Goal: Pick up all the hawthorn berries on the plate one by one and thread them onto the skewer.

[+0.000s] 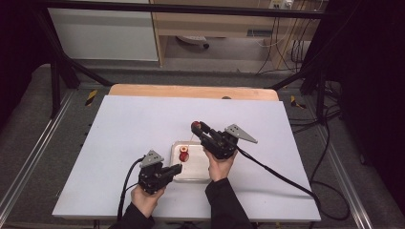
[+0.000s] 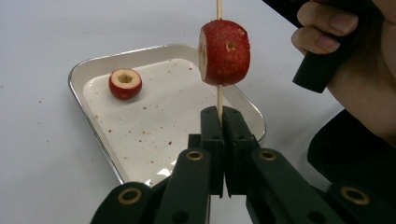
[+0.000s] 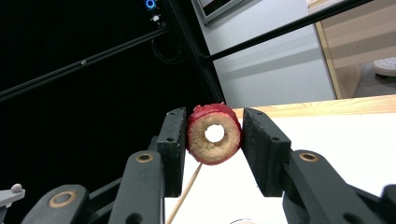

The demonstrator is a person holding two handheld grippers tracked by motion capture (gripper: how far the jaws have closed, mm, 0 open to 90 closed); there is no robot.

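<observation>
Left tool point(image 2: 219, 122) pinched together on the skewer point(image 2: 219, 100) at its lower end, stick upright above the near edge of the tray point(image 2: 93, 126). One cored red fruit point(image 2: 225, 52) already threaded, sitting on the stick above that grip. Right tool point(image 3: 214, 135) clamped on a second fruit ring point(image 3: 215, 134), raised beyond the tray's far side, stick tip just below the ring's hole. A third fruit point(image 2: 125, 83) loose in the tray's far corner, on the desk point(image 1: 124, 124).

Likely trouble: tip missing the hole and jabbing the flesh, splitting the ring or knocking it from the pads. Thin stick flexing or snapping if pushed off-axis. Too hard a squeeze crushing the soft ring. Threaded fruit sliding down onto the left grip.
</observation>
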